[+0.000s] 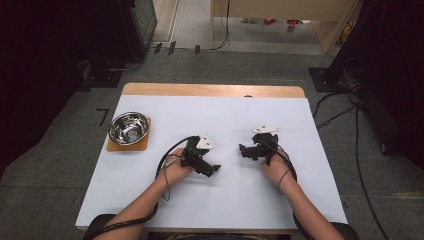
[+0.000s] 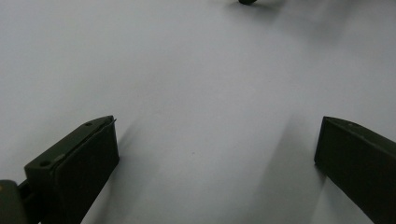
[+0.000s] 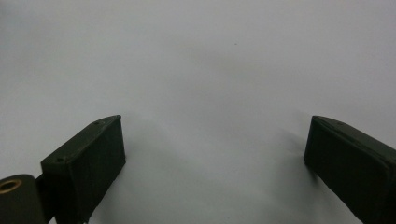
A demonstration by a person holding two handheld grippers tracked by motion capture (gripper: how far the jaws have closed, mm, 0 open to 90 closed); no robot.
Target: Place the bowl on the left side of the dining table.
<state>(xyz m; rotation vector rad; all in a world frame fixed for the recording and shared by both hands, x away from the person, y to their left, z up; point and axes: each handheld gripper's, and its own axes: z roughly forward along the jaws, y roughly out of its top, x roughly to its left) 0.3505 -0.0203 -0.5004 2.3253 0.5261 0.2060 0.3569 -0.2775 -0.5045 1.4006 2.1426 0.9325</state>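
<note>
Both hands rest low on bench [image 1: 225, 200]; left gripper [image 1: 216, 169] and right gripper [image 1: 242, 149] released, empty, steel bowl [image 1: 129, 128] parked aside on its mat [image 1: 114, 146].

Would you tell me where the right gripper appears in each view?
High view: right gripper right of centre, on the white sheet.
Left gripper view: probably the dark tip at top edge.
Right gripper view: gripper open, jaws at the bottom corners.
Shared landmark: the white sheet.

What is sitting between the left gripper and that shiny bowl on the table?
Nothing visible. Only bare white table lies between the left gripper and the metal bowl, which rests on a brown mat at the far left.
</note>
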